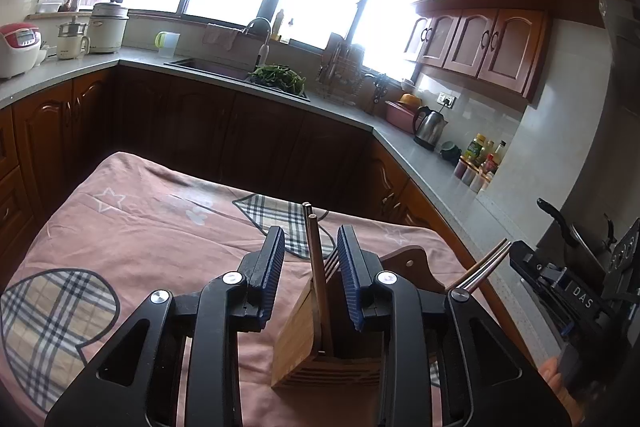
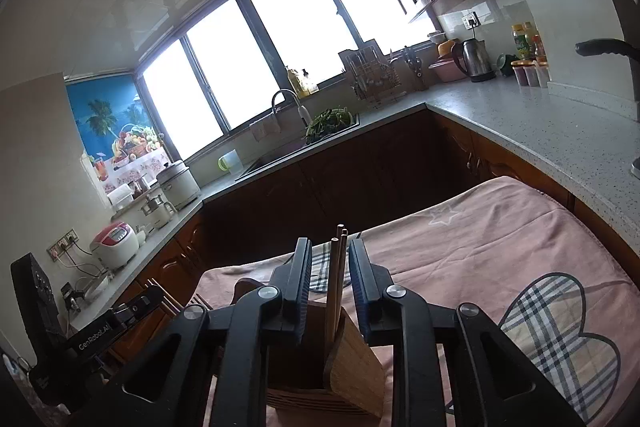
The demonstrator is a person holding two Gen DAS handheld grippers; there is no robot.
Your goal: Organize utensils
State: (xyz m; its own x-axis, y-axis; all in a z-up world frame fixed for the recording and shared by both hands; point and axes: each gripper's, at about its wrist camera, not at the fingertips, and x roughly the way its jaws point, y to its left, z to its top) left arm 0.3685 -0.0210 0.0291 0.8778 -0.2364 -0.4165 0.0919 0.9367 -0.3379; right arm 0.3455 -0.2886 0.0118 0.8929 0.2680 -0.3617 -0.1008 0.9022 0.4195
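A bamboo utensil holder stands on the pink cloth. Two brown chopsticks stand upright in it, with a fork's tines beside them. My left gripper is open, its blue-padded jaws on either side of the chopsticks without touching. In the right wrist view the holder and chopsticks sit between my right gripper's open jaws. The other gripper shows at the right edge of the left wrist view, with metal chopsticks near it.
A wooden board lies behind the holder. Grey counters wrap around with a sink, greens, a kettle, bottles, a rice cooker and a dish rack.
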